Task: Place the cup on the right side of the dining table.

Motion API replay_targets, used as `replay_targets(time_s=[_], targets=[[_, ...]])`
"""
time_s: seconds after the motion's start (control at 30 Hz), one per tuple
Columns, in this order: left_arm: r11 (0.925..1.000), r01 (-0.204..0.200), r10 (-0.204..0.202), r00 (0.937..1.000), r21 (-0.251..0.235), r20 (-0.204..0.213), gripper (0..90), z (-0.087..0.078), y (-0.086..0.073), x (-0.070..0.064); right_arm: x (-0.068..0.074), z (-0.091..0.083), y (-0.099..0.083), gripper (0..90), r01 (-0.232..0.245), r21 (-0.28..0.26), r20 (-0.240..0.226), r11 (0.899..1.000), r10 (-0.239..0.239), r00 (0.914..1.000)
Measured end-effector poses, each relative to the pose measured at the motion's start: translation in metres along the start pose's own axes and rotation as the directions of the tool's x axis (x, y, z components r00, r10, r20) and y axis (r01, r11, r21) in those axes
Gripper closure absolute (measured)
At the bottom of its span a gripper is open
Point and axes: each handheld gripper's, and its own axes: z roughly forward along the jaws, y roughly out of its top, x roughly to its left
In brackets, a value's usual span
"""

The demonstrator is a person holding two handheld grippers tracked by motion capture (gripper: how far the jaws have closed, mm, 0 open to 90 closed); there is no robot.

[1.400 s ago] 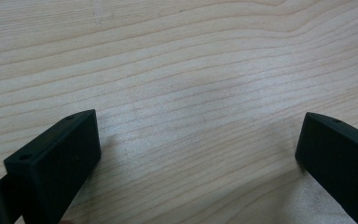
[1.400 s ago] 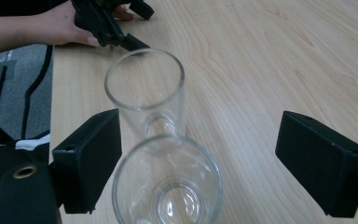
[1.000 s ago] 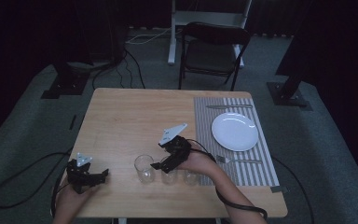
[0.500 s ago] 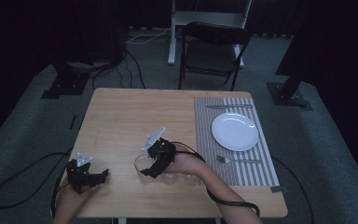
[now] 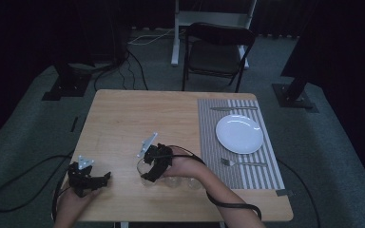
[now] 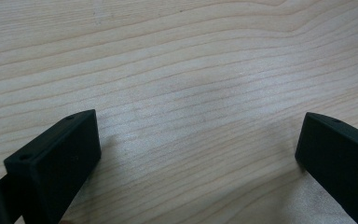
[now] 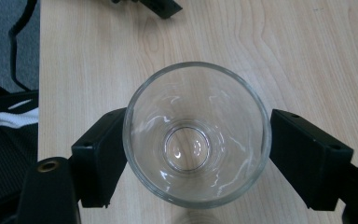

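Under both hand-held grippers lies the wooden counter (image 5: 138,114), with a striped placemat (image 5: 209,142) off beyond the right one carrying a white plate (image 5: 239,134) and a fork (image 5: 242,163). The right hand-held gripper (image 7: 198,154) points straight down over an upright clear glass (image 7: 196,133), its jaws spread to either side of the rim, not yet clamped. The left hand-held gripper (image 6: 198,154) rests released over bare wood.

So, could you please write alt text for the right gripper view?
Seen from above, an empty clear glass stands upright on a light wooden table, between the right gripper's two black jaws, which flank its sides.
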Motion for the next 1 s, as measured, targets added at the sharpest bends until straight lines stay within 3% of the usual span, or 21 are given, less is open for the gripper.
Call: replay_targets(time_s=[0.37, 0.7, 1.0], targets=[[1.0, 0.002, -0.002, 1.0, -0.002, 0.0, 0.3, 0.0, 0.0, 0.0, 0.006, 0.006, 0.004, 27.4, 0.015, 0.069, 0.024, 0.998, -0.017, 0.9996], [1.0, 0.0, 0.0, 1.0, -0.001, 0.0, 0.3, 0.0, 0.0, 0.0, 0.0, 0.004, 0.003, 27.9, -0.009, 0.057, 0.011, 0.998, 0.008, 0.9999], [1.0, -0.001, 0.001, 1.0, 0.0, 0.0, 0.3, 0.0, 0.0, 0.0, -0.009, -0.003, 0.0, 28.1, -0.032, 0.035, 0.045, 0.999, 0.031, 0.9985]])
